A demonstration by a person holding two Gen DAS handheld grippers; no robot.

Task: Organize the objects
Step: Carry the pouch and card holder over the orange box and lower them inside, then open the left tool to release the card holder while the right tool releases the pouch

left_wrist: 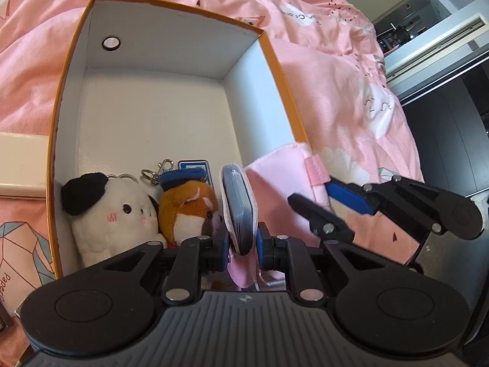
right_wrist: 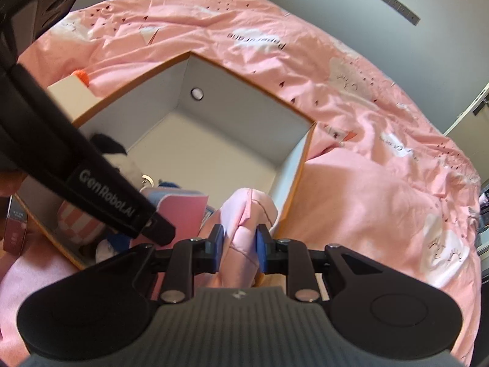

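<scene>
Two grippers, left [left_wrist: 243, 241] and right [right_wrist: 237, 244], clamp one pink pouch [left_wrist: 275, 183] above the box [left_wrist: 171, 116]; its 3 o'clock rim could snag the fabric.

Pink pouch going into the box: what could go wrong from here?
1. The pink pouch, held by both hand-held grippers, sits by the box's orange rim and could snag.
2. Lowered, it might squash the white plush and brown plush below.
</scene>
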